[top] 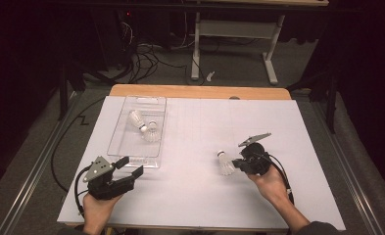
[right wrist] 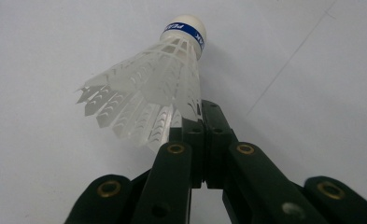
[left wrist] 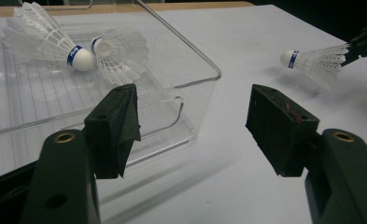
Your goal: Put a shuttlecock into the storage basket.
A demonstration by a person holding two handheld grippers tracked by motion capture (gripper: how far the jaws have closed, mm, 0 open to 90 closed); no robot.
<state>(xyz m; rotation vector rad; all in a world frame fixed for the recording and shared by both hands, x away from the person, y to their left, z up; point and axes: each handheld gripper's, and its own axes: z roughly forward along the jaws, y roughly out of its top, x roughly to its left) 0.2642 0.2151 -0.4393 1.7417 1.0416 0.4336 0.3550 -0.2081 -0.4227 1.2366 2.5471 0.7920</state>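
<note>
your left gripper (top: 131,166) sits with jaws wide apart, nothing between them, just beside the near end of the clear tray (top: 119,137). two shuttlecocks (top: 144,126) lie in the tray, corks close together, possibly touching. your right gripper (top: 235,163) has its jaws pinched tight on the skirt edge of a third shuttlecock (top: 225,164), cork pointing away from you, seemingly just above the white mat (top: 195,196).
</note>
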